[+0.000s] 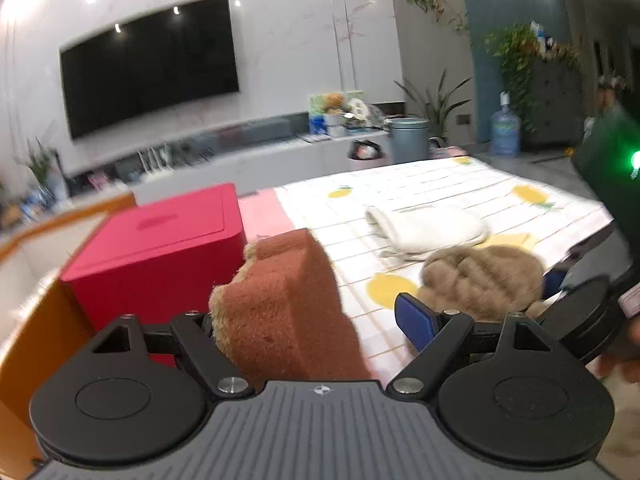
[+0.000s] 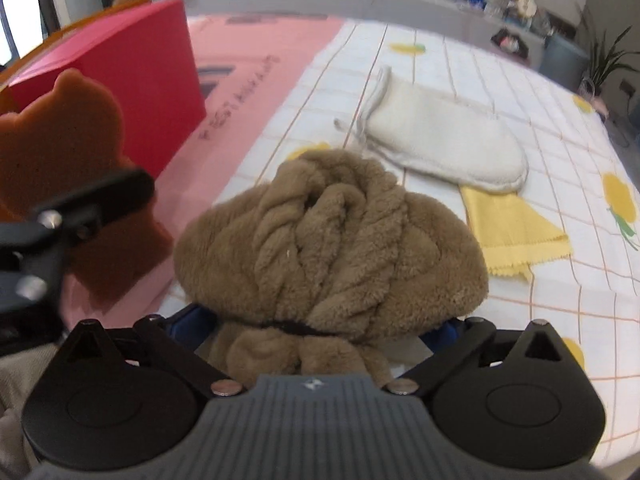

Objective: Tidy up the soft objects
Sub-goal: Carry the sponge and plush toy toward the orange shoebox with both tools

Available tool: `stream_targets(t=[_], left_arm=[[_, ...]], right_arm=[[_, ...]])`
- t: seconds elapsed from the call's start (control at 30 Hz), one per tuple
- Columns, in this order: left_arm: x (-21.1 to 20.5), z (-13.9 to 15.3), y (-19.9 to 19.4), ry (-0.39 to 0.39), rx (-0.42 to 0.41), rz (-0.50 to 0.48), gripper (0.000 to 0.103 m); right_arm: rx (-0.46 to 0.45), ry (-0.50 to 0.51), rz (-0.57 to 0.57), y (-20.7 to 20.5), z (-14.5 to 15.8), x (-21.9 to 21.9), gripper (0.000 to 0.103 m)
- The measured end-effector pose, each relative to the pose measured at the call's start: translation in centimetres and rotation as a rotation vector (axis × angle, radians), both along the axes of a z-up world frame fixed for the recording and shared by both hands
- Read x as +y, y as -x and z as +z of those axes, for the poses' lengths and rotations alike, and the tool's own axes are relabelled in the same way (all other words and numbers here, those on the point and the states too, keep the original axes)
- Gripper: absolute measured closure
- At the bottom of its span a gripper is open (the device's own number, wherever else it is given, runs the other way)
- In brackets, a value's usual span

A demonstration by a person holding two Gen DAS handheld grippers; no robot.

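Observation:
A rust-brown bear-shaped sponge (image 1: 288,304) stands between the jaws of my left gripper (image 1: 316,312), leaning toward the left finger. The blue right pad (image 1: 416,322) is well clear of it, so the gripper is open. In the right wrist view the sponge (image 2: 60,136) rises at the left behind a left gripper finger (image 2: 92,200). My right gripper (image 2: 318,322) is open wide around the tied neck of a tan fluffy bundle (image 2: 332,232) lying on the lemon-print cloth (image 2: 540,80). A white mitt (image 2: 444,144) and a yellow cloth (image 2: 516,232) lie beyond it.
A red box (image 1: 160,248) stands just left of the sponge on a pink mat (image 2: 248,92), beside an orange-edged container (image 1: 44,320). A hand (image 1: 624,364) holds the right gripper (image 1: 580,304) at the right. Beyond the table are a grey bin (image 1: 408,140) and a water bottle (image 1: 505,132).

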State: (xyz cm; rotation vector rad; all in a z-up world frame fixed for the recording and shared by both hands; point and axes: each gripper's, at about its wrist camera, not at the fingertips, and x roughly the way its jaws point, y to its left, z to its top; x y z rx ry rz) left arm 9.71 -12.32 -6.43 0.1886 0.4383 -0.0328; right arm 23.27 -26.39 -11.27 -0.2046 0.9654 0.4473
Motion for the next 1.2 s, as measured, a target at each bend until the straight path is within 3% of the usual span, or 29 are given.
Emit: stream_targets(t=[0.07, 0.17, 0.3, 0.5, 0.63, 0.67, 0.83, 0.97, 1.1, 1.2], left_arm=[[-0.4, -0.6, 0.4, -0.016, 0.004, 0.022, 0.026], [-0.1, -1.1, 0.5, 0.061, 0.042, 0.007, 0.052], [0.6, -1.2, 0.5, 0.084, 0.04, 0.014, 0.065], [-0.5, -1.0, 1.1, 0.017, 0.04, 0.04, 0.067], [-1.3, -1.3, 2.2, -0.033, 0.03, 0.004, 0.067], [-1.5, -1.4, 2.4, -0.038, 0.032, 0.0, 0.067], [-3.1, -1.8, 2.3, -0.096, 0.019, 0.004, 0.067], [-4.4, -1.3, 1.6, -0.133, 0.053, -0.047, 0.067], [-5.3, 0.0, -0.1, -0.111, 0.112, -0.066, 0.067], [-5.3, 1.8, -2.2, -0.037, 0.138, -0.103, 0.067]], right_arm=[[-0.014, -0.004, -0.001, 0.2, -0.1, -0.1, 0.002], [-0.011, -0.003, 0.004, 0.3, 0.0, 0.0, 0.002], [0.005, 0.006, 0.001, 0.2, 0.3, 0.2, 0.003], [0.047, 0.03, -0.039, 0.2, 0.8, 0.6, 0.015], [0.052, 0.04, -0.053, 1.0, 1.4, 0.6, 0.044], [0.052, 0.045, -0.047, 1.2, 1.5, 0.7, 0.047], [0.051, 0.045, -0.066, 1.9, 1.6, 0.6, 0.051], [0.059, 0.067, -0.106, 2.2, 1.9, 0.2, 0.055], [0.045, 0.034, -0.152, 2.4, 3.1, -2.0, 0.055], [0.015, -0.023, -0.218, 2.3, 5.1, -4.0, 0.055]])
